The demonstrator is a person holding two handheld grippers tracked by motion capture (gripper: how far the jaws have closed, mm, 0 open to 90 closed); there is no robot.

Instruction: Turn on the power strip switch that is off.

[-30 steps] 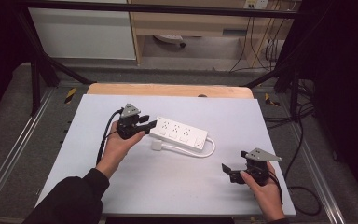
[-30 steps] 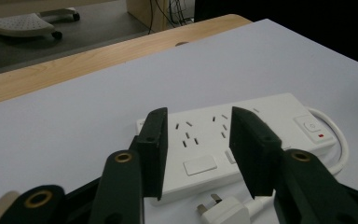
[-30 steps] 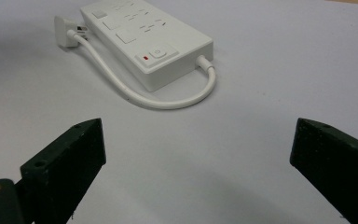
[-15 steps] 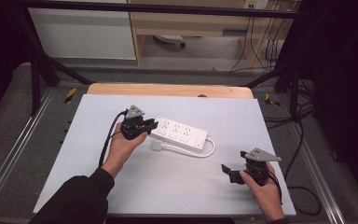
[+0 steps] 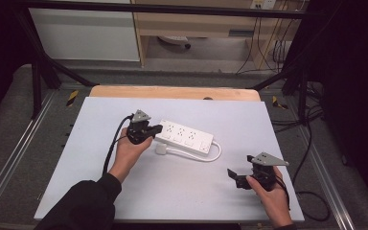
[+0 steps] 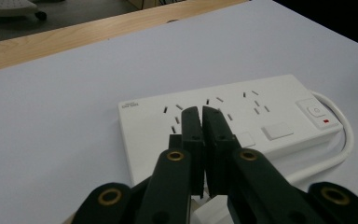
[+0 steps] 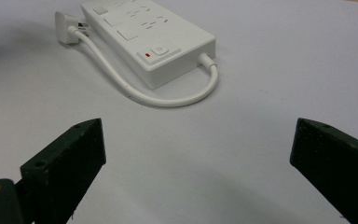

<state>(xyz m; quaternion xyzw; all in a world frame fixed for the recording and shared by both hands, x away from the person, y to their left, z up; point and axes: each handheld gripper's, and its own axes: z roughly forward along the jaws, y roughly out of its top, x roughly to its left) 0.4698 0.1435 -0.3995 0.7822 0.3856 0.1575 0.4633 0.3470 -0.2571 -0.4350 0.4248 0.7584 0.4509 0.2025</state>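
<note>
The white rectangular plastic power strip is lying mid-desk. The clenched, empty left hand-held gripper is hovering over its near end; the right hand-held gripper, spread wide, is waiting well apart. Pressing down squarely would probably avoid skidding.

My left gripper's closed black jaws cover part of the white plastic power strip's sockets. The small grey label on its corner is too tiny to read.
</note>
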